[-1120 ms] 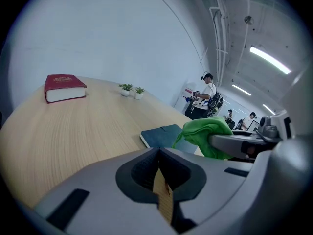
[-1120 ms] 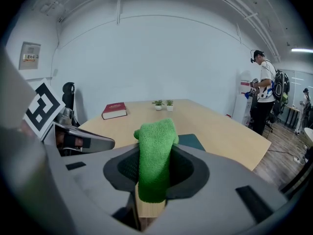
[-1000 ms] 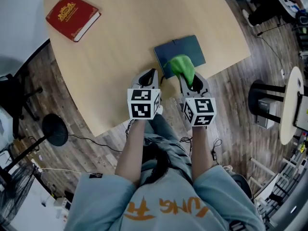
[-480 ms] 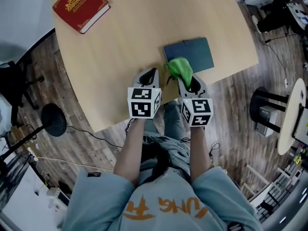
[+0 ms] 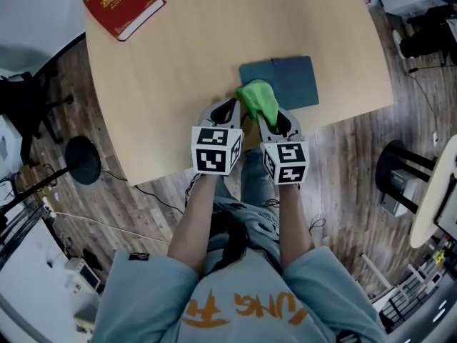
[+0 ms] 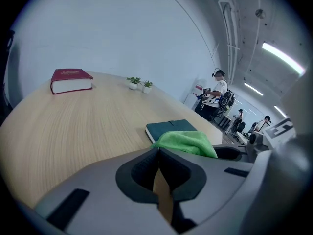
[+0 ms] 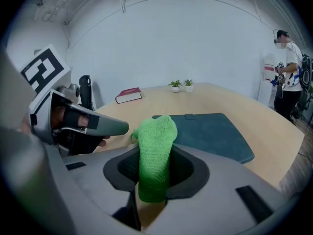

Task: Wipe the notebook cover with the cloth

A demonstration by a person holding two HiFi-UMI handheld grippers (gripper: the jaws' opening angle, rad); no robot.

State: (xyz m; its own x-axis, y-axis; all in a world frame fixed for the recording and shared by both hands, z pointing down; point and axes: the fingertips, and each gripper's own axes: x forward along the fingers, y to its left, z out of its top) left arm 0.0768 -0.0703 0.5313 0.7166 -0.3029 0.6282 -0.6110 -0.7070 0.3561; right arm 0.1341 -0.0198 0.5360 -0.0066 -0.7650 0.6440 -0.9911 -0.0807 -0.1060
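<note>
Since the right tongs (image 5: 274,122) are clamped on the green cloth (image 5: 258,100) at the notebook's (image 5: 293,81) near left corner, the wipe looks ready to go. But the left tongs (image 5: 224,113) sit closed and empty just left of the notebook, not pinning it. Drag could slide the notebook along the worktop (image 5: 186,70), or tug the bunched cloth loose.

A red hardcover book (image 5: 123,6) lies at the far left corner of the wooden table (image 5: 178,84); two small potted plants (image 6: 133,82) stand at its far edge.
</note>
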